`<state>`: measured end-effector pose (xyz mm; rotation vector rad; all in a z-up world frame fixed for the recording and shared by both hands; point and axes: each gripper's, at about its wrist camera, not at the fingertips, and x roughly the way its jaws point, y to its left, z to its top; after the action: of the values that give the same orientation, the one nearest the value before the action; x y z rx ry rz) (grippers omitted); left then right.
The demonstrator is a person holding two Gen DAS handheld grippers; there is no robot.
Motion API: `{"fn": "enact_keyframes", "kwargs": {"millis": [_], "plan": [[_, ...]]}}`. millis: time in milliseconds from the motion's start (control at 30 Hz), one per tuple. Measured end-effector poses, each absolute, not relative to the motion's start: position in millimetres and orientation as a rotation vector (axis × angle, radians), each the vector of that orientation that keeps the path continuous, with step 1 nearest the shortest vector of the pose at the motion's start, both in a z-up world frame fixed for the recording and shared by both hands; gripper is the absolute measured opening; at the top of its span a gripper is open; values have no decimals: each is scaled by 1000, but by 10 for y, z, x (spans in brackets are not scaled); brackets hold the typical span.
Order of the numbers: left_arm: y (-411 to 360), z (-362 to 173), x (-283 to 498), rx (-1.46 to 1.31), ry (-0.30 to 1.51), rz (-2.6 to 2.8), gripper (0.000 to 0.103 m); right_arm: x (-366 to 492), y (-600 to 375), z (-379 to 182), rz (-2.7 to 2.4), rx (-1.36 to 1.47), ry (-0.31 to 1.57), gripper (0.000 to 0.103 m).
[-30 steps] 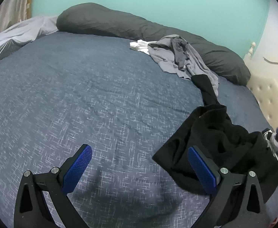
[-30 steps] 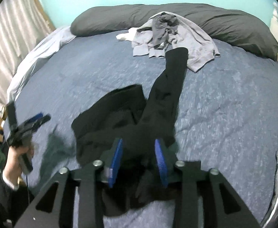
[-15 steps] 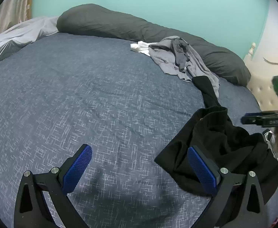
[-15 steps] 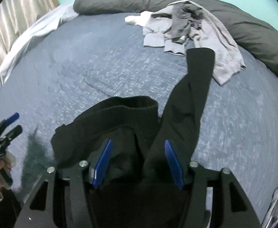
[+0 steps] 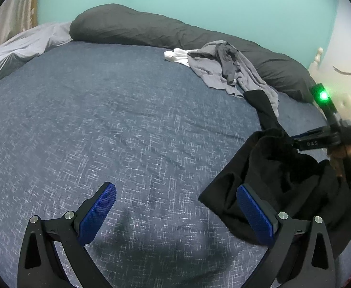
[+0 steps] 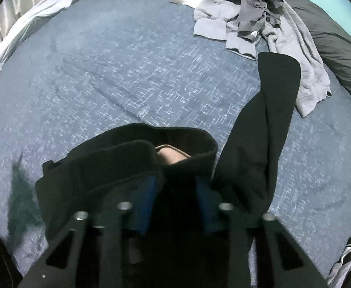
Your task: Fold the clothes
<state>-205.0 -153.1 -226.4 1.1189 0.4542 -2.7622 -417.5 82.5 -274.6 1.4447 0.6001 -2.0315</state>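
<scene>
Black trousers (image 6: 132, 168) lie crumpled on the near side of the bed (image 6: 127, 84), waistband bunched open toward me and one leg stretched away toward the grey clothes pile (image 6: 259, 16). The right gripper (image 6: 175, 189) has its jaws down in that bunched waistband and they are closing, with dark cloth between the blue pads; whether the pads already press on the fabric I cannot tell, since the folds hide their tips. In the left wrist view that same gripper (image 5: 295, 141) reaches in from the right at the top edge of the heap.

The left gripper (image 5: 175, 206) hangs over bare bedspread with its jaws wide apart and nothing in them, one pad just at the edge of the trousers (image 5: 283, 180).

To do this step well, I would say the right jaws should take only the waistband rim, both layers together, not a deep handful of the seat, otherwise the garment will lift as a lump. The left jaws want the opposite end of the waistband, so the two can draw it taut and shake the legs straight. The far leg overlaps the grey pile, so a slow pull toward the near side looks wise, or it may drag those clothes along.
</scene>
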Motion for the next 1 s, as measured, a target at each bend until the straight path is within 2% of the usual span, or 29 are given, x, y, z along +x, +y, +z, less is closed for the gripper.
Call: {"fn": "enact_keyframes", "kwargs": {"millis": [133,167,467,833,1000], "plan": [[-1537,-2306,-2044,1128,461,-2756,103,-4234,831,-2780,-2056,1440,617,9],[-1544,-2315,-2046,1131,467,-2754,103,-4221,823,-2739,-2067,1400,654,7],[-1562,-2342,-2042,1133,484,-2743,103,-4287,801,-2040,-2208,1164,696,5],[-1641,-2362,-2008,1130,498,-2729,103,-4658,484,-1254,-2425,937,618,5],[-1700,-2401,-2021,1141,528,-2718,103,-4736,274,-1432,-2374,1013,626,5]]}}
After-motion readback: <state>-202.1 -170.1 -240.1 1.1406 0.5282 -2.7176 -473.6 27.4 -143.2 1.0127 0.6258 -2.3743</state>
